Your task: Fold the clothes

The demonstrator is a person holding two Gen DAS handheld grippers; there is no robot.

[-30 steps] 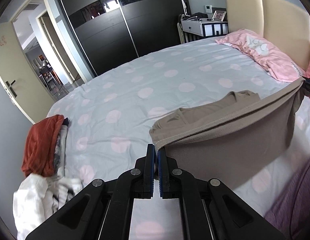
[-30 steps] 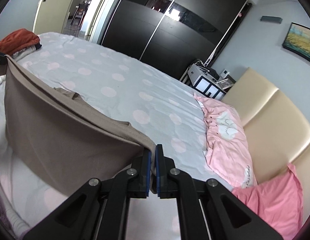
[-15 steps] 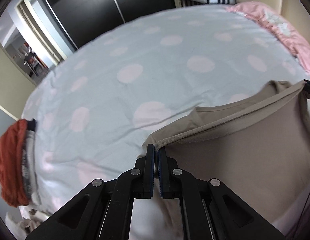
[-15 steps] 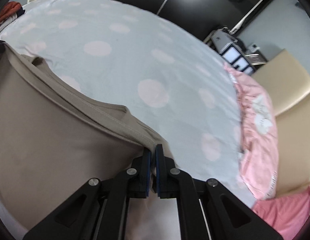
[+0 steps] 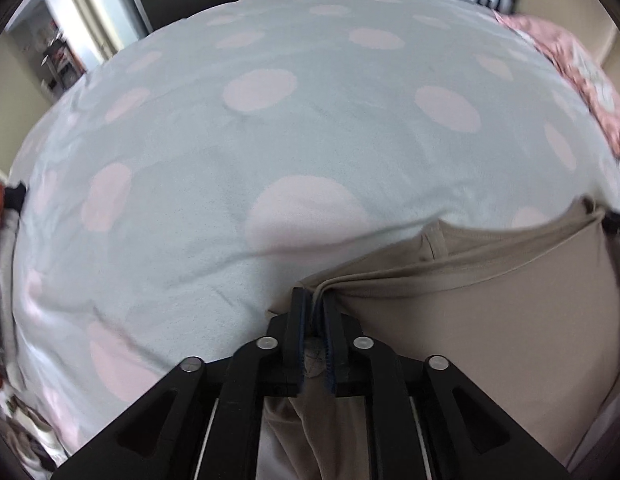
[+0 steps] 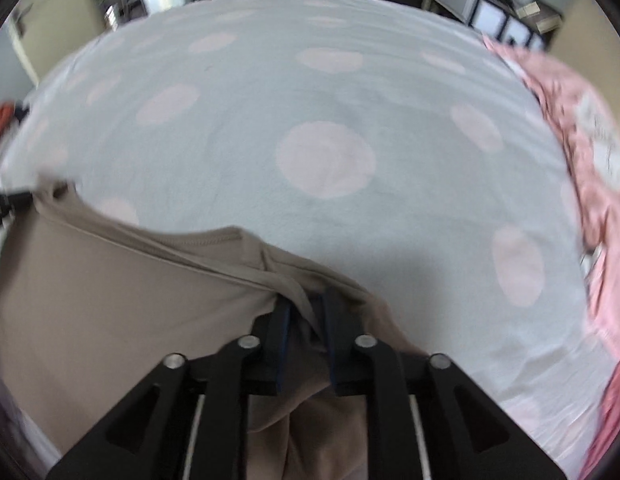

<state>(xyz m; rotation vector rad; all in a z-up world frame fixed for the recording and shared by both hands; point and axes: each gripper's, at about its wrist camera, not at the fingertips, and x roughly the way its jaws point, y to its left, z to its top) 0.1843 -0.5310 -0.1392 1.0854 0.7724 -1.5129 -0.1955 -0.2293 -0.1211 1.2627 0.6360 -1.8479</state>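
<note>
A tan garment is held by its top edge low over the spotted bed sheet, one corner pinched between the narrowly parted fingers of the left tool and the other lying between the wider-set fingers of the right tool, whose hold looks loose. In the left view the cloth runs from 6 o'clock out to 3 o'clock, where the other tool's tip is seen. The edge is probably kept stretched between both tools so the fabric comes down flat and without creases.
</note>
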